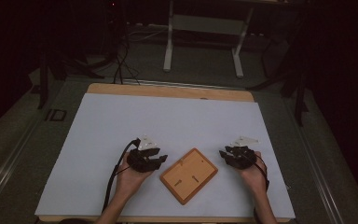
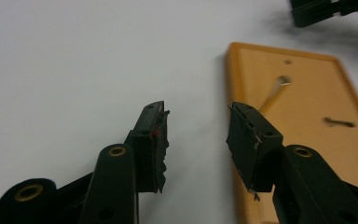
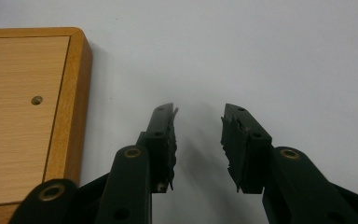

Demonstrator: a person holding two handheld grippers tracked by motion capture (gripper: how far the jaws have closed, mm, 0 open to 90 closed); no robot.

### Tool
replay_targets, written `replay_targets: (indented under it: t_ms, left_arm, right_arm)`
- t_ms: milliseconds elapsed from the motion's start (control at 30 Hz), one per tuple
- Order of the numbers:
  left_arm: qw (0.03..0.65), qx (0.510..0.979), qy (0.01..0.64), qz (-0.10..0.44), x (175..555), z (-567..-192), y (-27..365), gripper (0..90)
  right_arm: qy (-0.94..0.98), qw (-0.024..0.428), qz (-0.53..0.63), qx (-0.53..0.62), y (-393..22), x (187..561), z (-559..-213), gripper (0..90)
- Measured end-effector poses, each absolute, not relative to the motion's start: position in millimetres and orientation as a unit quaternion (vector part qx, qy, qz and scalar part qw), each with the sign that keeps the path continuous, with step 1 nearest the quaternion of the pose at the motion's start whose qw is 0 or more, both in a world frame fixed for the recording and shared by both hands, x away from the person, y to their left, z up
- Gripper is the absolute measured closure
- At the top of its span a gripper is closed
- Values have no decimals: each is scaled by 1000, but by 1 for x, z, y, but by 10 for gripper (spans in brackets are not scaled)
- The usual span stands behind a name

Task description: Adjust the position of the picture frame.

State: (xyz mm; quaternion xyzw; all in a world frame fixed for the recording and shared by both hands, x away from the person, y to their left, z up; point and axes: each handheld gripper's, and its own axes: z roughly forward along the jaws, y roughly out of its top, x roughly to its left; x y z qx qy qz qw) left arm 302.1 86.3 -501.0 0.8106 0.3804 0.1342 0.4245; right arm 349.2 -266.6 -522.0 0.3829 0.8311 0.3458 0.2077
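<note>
Wooden tray, one, two open tools beside it

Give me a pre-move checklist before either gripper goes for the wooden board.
1. Left gripper open, nothing between the jaws: ok.
2. Right gripper open, nothing between the jaws: ok.
3. Wooden board lies flat on the white table cover, between the two grippers: ok.
4. Left gripper lined up on the board's edge: not ok; in the left gripper view one jaw sits over the rim and the other over the cover.
5. Right gripper touching the board: not ok; it stands apart, beside the edge.
6. Purpose of the board's slots and holes: cannot tell.
</note>
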Motion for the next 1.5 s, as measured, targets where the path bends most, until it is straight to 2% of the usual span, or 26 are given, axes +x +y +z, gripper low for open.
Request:
replay_targets:
  t_ms: [267, 433, 667, 900, 1167, 1500]
  left_arm:
    - [428, 822, 359, 109, 298, -503, 66, 573]
    - [429, 822, 362, 98, 300, -500, 63, 612]
    - [407, 843, 340, 87, 301, -499, 48, 633]
    - [404, 842, 349, 80, 310, -506, 35, 634]
    - [410, 833, 364, 72, 316, -518, 28, 673]
    - [407, 836, 359, 79, 315, -522, 23, 783]
  right_arm:
    - [831, 210, 347, 380, -266, 349, -521, 605]
    - [830, 209, 348, 382, -268, 349, -521, 604]
    - [831, 209, 348, 381, -267, 349, -521, 601]
    - [829, 210, 349, 382, -268, 349, -521, 597]
    - [830, 208, 353, 379, -271, 349, -521, 596]
    - [830, 206, 354, 379, -272, 350, -522, 596]
